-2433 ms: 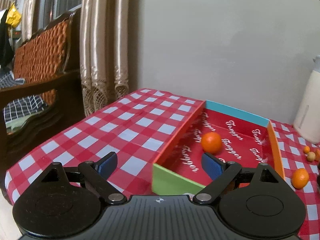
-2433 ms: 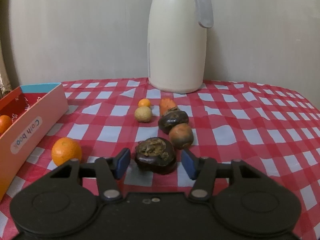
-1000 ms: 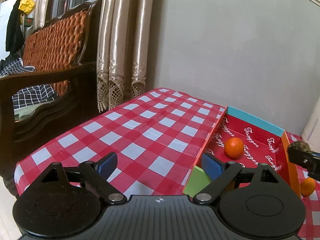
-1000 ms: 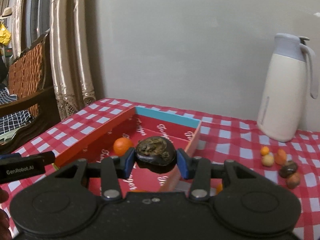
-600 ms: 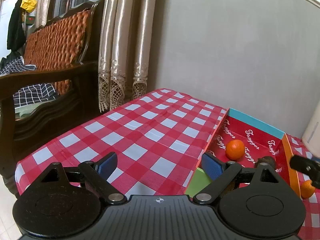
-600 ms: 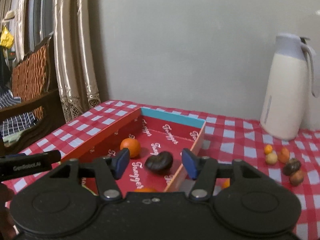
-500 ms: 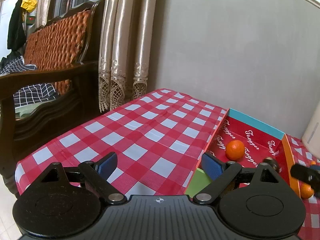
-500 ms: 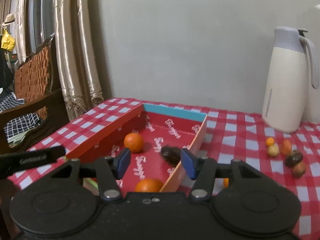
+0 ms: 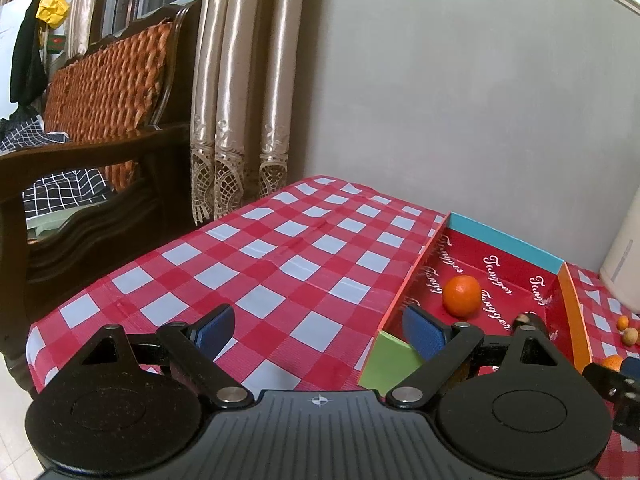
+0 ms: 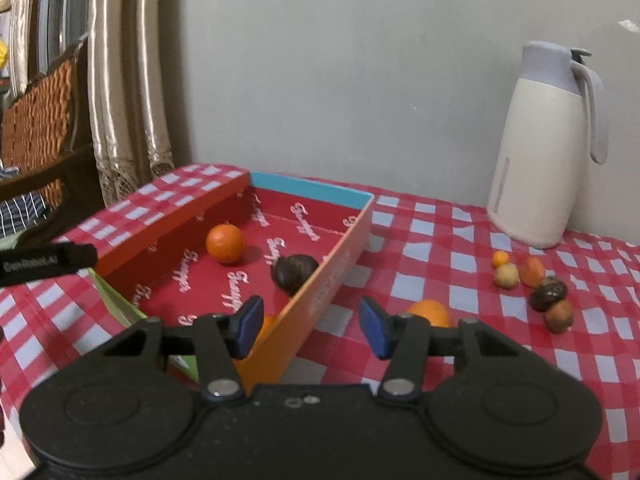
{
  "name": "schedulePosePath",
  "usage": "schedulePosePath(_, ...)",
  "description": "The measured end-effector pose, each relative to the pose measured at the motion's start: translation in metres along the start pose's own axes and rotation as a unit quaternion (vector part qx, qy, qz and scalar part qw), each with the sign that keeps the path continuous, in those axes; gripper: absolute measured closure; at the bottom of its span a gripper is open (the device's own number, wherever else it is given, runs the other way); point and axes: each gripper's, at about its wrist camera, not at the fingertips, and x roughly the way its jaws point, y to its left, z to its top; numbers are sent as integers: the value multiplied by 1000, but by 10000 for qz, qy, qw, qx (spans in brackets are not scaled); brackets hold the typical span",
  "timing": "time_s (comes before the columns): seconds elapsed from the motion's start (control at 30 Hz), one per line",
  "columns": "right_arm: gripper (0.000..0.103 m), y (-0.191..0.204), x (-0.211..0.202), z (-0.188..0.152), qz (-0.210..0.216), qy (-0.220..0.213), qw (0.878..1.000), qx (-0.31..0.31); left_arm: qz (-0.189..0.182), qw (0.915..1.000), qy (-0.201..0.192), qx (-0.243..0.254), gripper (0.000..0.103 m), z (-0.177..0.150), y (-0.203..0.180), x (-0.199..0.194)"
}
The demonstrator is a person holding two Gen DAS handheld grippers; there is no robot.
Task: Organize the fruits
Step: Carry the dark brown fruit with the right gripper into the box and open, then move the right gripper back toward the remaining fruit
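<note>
Right gripper [image 10: 310,322], jaws apart w/ nothing between & just been closing a bit, hangs over the box [image 10: 332,268] wall since its dark fruit [image 10: 294,272] lies inside beside 1 orange [image 10: 225,243]; left gripper [image 9: 316,330], jaws wide & empty, idles near the box's corner.

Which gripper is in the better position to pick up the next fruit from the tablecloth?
Right. The right gripper is open and empty, with an orange just beyond it beside the box. The left gripper faces bare cloth.

Both wrist cameras looked forward and slightly down, close over the table — both took in the red cardboard box [image 9: 504,242] [image 10: 308,188].
</note>
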Motion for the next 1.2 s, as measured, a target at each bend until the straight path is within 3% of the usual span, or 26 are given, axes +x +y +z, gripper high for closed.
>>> schedulePosePath(0.47,51,-8,-1,-1,-69,21,9999,-123,-13,10000,7,39,13,0,-4,-1)
schedulePosePath(0.67,53,-25,-15,2,276,-262,9987,334,-99,9999,-76,102,13,0,-13,-4)
schedulePosePath(1.0,52,-114,-37,-3,-541,-531,9931,890,-613,9973,-128,373,13,-4,-69,-16)
schedulePosePath(1.2,52,-162,-51,-15,-1024,-708,9864,1071,-904,9917,-305,858,12,-14,-119,-30)
